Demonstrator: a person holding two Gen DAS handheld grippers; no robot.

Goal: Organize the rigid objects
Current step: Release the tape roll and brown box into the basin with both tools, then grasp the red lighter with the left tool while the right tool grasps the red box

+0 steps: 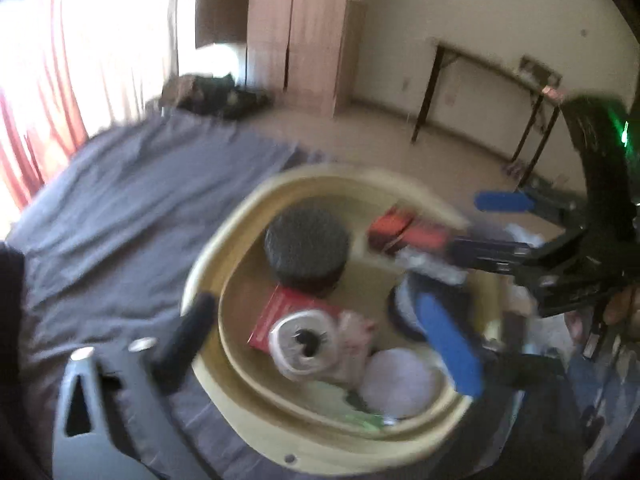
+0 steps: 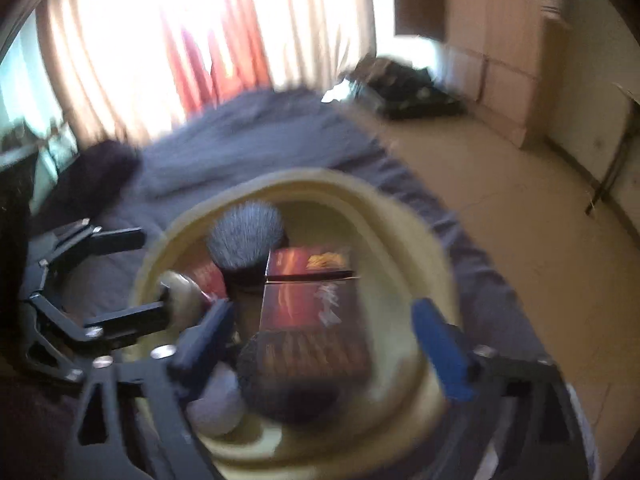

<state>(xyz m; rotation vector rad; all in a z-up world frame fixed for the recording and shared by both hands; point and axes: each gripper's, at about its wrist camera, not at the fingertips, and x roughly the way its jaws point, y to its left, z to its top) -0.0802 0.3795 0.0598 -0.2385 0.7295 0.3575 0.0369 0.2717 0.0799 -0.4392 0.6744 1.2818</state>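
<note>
Both grippers, left and right, hang wide open and empty over the cream tub. The red box inside looks stiff and light; I'd pinch its long edges.

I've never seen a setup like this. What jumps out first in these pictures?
A cream tub packed with odds and ends sits on a grey bedsheet, a round dark brush and a red box inside. Two open grippers hover over it, one with blue fingers, and sunlit red curtains glow behind.
</note>
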